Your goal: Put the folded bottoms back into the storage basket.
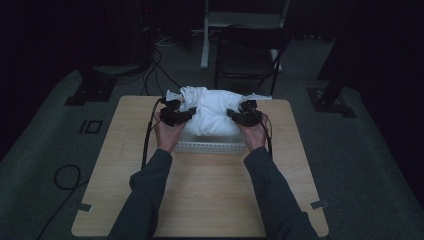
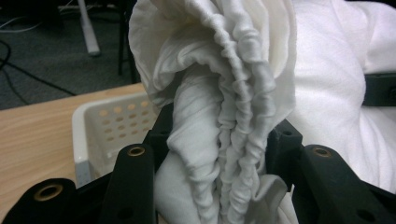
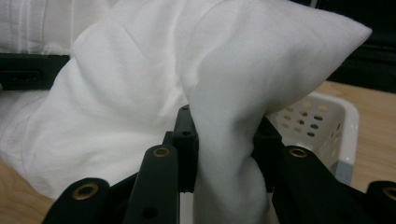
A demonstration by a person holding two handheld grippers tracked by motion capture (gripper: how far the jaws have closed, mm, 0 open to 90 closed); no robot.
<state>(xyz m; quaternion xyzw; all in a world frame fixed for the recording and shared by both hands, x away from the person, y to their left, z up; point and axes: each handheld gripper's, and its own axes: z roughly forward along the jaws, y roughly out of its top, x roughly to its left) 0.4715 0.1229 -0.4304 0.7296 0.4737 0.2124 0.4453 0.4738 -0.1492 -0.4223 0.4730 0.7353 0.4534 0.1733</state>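
A bunched white cloth point(image 1: 210, 111) hangs over a white perforated basket point(image 1: 212, 147) at the far middle of the wooden table. My left gripper point(image 1: 176, 114) is shut on the cloth's left side; in the left gripper view a gathered, wrinkled fold point(image 2: 224, 140) is pinched between the black jaws. On the cloth's right side my right gripper point(image 1: 245, 116) is shut too, with a smooth thick fold point(image 3: 224, 154) squeezed between its jaws. The basket's corner point(image 2: 100, 126) shows behind the left jaws, and its rim point(image 3: 327, 116) behind the right ones. The cloth covers the basket's inside.
The light wooden table point(image 1: 200, 200) stretches bare toward the person's side, with both sleeves over it. Black cables trail from each gripper along the forearms. A dark chair point(image 1: 247, 55) stands on the floor past the table's far edge, with stands and cables beside it.
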